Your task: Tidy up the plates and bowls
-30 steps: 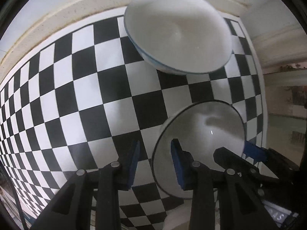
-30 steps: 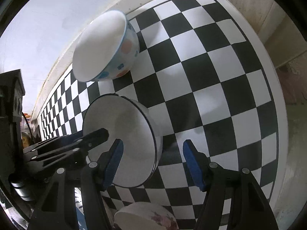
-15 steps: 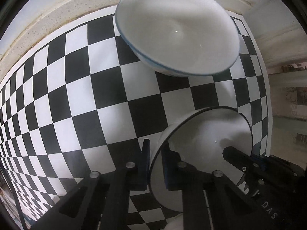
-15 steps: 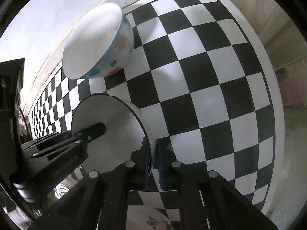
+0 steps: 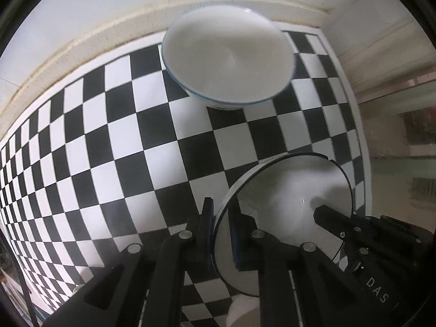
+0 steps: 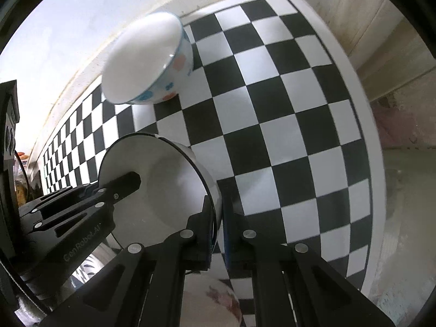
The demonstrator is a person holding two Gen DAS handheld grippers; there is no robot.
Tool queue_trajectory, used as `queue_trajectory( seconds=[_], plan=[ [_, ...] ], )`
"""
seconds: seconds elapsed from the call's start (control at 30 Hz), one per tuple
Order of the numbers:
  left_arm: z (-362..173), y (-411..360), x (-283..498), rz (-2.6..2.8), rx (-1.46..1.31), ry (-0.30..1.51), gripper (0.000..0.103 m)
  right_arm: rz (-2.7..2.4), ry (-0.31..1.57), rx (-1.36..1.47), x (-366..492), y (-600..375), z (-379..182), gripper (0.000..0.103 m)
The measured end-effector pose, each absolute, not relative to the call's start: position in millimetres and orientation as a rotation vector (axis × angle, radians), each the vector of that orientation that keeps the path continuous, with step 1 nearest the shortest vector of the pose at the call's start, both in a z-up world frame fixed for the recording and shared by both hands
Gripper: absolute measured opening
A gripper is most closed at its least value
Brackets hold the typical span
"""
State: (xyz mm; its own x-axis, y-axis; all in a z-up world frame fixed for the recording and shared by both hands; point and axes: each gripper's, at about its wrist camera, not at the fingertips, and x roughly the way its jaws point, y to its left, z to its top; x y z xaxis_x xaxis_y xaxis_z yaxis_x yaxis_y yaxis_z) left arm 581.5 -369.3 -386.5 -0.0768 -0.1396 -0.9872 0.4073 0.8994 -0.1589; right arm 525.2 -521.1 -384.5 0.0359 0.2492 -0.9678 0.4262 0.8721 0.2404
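- Gripping from both sides: the left gripper (image 5: 221, 229) is pinched tight on the near rim of the black-rimmed bowl (image 5: 288, 207), one blue pad inside the wall and one outside.
- Right gripper (image 6: 218, 227) clamps the opposite rim of that same bowl (image 6: 163, 185), fingers nearly closed with only the thin wall between them.
- Each gripper shows up in the other's view, reaching into the bowl from across it.
- That bowl sits tilted toward the cameras, white inside, over the checkered bench (image 6: 286, 114) near its right edge; whether its base touches the bench, I cannot tell.
- Further back, the dotted bowl (image 6: 152, 62) stands near the bench's rear edge, blue rim, pink and blue spots on its outer wall, well apart from the held bowl.
- From the left wrist view the dotted bowl (image 5: 229, 60) shows a plain white interior.
- Down at the bottom of the right wrist view, a floral bowl (image 6: 215, 299) peeks out under the fingers.
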Motion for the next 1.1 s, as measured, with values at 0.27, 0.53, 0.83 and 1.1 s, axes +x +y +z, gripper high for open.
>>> queue_trajectory(
  seconds=[0.27, 0.53, 0.83, 1.1],
  plan=[
    [-346.5, -362.5, 560.7, -0.502, 0.189, 1.521, 0.009, -0.150, 1.490, 0.537, 500.2, -512.0, -341.1, 0.007],
    [-306.1, -333.8, 526.8, -0.553, 0.195, 1.472, 0.009, -0.156, 1.432, 0.534, 446.8, -512.9, -290.3, 0.007],
    [-311.3, -315.6, 481.2, -0.589, 0.236, 1.501, 0.009, -0.165, 1.444, 0.550, 389.3, -490.1, -289.4, 0.007],
    [-359.0, -321.1, 454.8, -0.573, 0.316, 1.588, 0.009, -0.193, 1.522, 0.560, 361.9, -478.5, -331.1, 0.007]
  ],
)
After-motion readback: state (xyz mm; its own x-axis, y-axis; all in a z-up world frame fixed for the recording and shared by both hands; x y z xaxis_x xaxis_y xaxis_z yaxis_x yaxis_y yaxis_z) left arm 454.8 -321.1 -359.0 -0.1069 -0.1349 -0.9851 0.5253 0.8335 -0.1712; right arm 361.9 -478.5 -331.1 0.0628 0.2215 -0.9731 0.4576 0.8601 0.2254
